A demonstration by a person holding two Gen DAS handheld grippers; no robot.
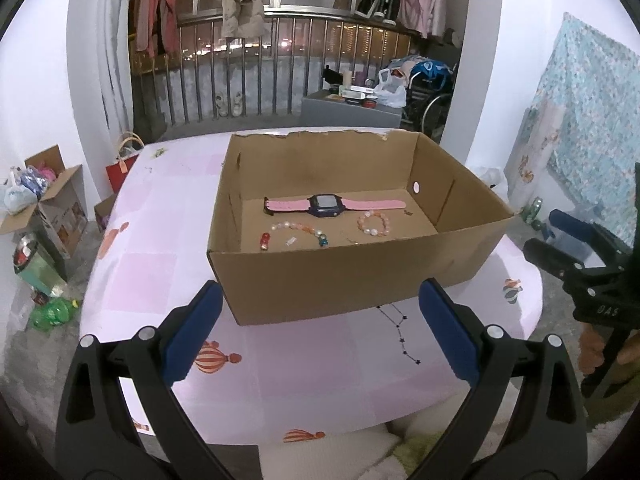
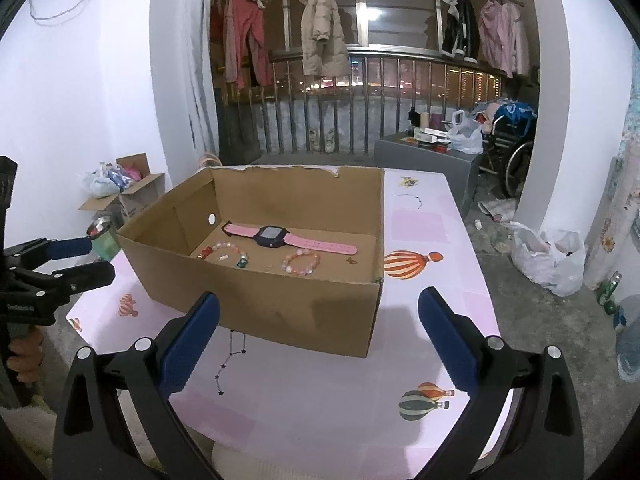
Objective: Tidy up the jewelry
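Both claws are hovering wide and empty, left claw (image 1: 320, 328) and right claw (image 2: 320, 336) just short of the cardboard box (image 1: 344, 280) on the surface (image 1: 160, 240). Ahead inside, pink watch (image 2: 276, 237), bead bracelet (image 2: 301, 263) and loose bead strand (image 1: 296, 229) are lying spread apart, probably for easy single picks.

We see the cardboard box (image 1: 352, 280) open-topped at twelve o'clock, its near wall barring a level approach; the tablecloth (image 2: 320, 392) before it looks bare, seemingly passable.

left gripper (image 1: 320, 320): jaws spread wide, empty | right gripper (image 2: 320, 324): jaws spread wide, empty, level alongside
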